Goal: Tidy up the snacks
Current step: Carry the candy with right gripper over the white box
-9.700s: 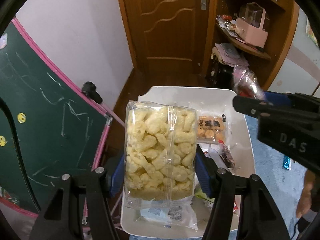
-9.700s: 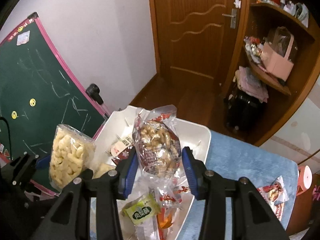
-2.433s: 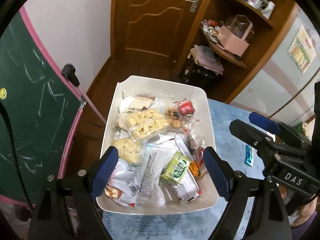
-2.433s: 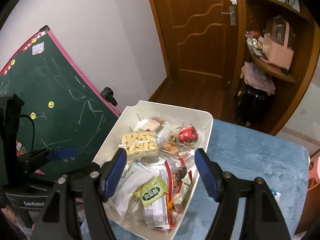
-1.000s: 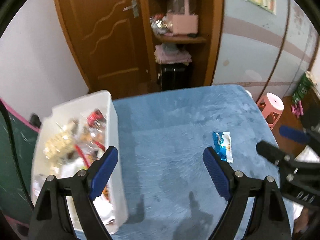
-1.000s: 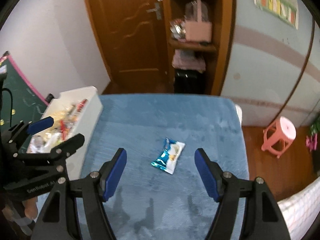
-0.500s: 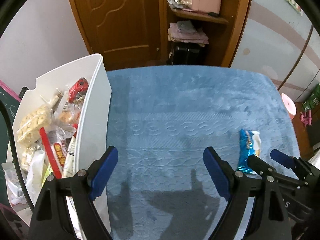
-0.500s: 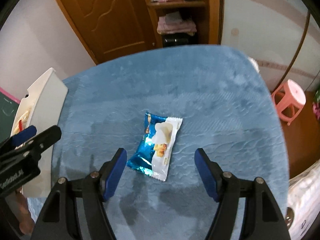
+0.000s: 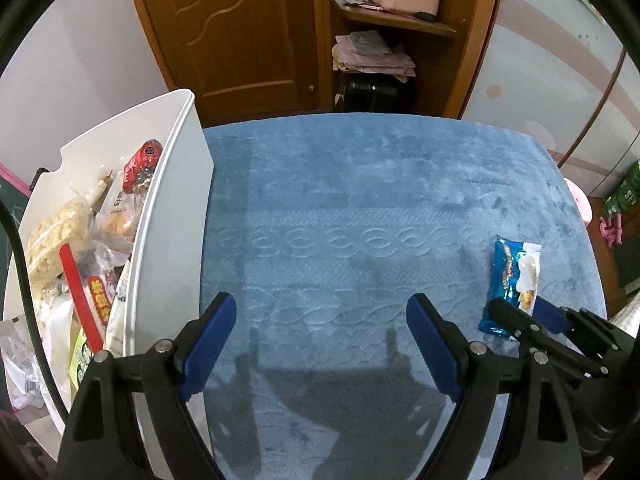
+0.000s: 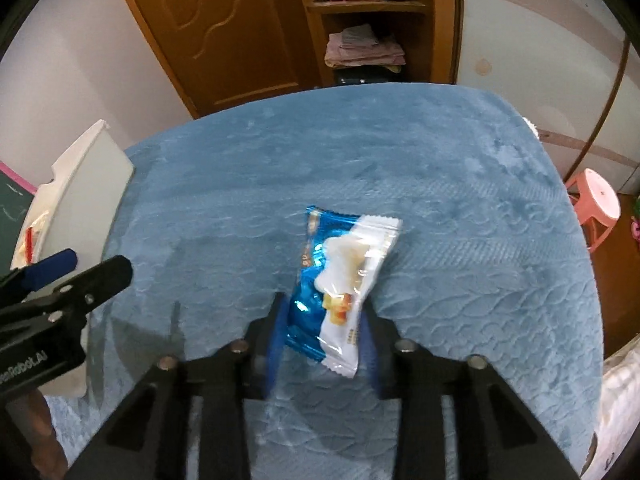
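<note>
A blue and white snack packet [image 10: 340, 264] lies on the blue cloth-covered table [image 10: 440, 160]. My right gripper [image 10: 324, 312] is shut on the packet's near end, its blue pads pressing both sides. In the left wrist view the same packet [image 9: 514, 276] shows at the right with the right gripper [image 9: 520, 318] on it. My left gripper [image 9: 322, 312] stands open over bare cloth, nothing between its fingers, beside the white bin [image 9: 176, 220]. The bin holds several snack bags. The left gripper [image 10: 94, 266] also shows at the left of the right wrist view.
The white bin [image 10: 92, 184] stands at the table's left edge, a green chalkboard [image 10: 12, 208] behind it. A wooden door [image 9: 240, 28] and a shelf unit [image 9: 392, 20] are beyond the table. A pink stool [image 10: 596, 196] stands on the floor at the right.
Both grippers have come down toward the table. The right gripper's jaws, wide apart around the packet half a second ago, have closed on it. The left jaws kept their width.
</note>
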### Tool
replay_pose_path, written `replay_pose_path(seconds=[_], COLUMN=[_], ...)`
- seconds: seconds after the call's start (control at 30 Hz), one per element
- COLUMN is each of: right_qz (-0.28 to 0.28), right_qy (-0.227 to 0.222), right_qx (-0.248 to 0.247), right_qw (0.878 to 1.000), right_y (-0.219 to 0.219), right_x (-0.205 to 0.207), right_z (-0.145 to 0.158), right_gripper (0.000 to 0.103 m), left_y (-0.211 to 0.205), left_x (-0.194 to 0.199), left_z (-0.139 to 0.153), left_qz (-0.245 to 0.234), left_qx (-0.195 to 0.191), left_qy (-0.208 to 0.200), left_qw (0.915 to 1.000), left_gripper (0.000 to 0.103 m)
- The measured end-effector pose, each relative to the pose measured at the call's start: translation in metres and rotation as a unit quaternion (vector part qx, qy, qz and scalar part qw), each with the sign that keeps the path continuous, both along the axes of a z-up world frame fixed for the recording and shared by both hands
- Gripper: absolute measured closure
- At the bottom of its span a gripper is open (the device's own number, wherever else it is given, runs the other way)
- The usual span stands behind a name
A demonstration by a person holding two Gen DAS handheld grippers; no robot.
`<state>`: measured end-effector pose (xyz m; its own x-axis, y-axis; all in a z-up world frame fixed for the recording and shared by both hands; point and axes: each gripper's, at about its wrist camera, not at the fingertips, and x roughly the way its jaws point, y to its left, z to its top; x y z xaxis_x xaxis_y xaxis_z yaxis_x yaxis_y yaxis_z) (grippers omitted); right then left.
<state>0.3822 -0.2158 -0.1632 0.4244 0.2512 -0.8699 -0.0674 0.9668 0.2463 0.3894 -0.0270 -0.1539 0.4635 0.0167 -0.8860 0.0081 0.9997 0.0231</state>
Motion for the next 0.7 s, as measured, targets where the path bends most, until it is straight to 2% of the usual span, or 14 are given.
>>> replay_pose_path(seconds=[0.23, 0.47, 0.7], right_qz=[0.015, 0.039, 0.066], right_qy=[-0.017, -0.057, -0.103], right_qx=[0.019, 0.030, 0.026], right_qw=[1.000, 0.997, 0.992], right_y=[0.006, 0.021, 0.049], right_x=[-0.025, -0.058, -0.092], right_z=[0.029, 0.087, 0.145], right_gripper=[0.071, 0.071, 0.071], left_y=[0.000, 0.016, 0.059], left_x=[-0.023, -0.057, -0.099], left_z=[0.024, 0.062, 0.101], left_qz=[-0.015, -0.015, 0.008], left_qx=[-0.002, -0.001, -0.024], left_qy=[-0.013, -0.038, -0.061], left_qw=[0.9998, 0.9992, 0.9978], left_gripper=[0.017, 0.017, 0.017])
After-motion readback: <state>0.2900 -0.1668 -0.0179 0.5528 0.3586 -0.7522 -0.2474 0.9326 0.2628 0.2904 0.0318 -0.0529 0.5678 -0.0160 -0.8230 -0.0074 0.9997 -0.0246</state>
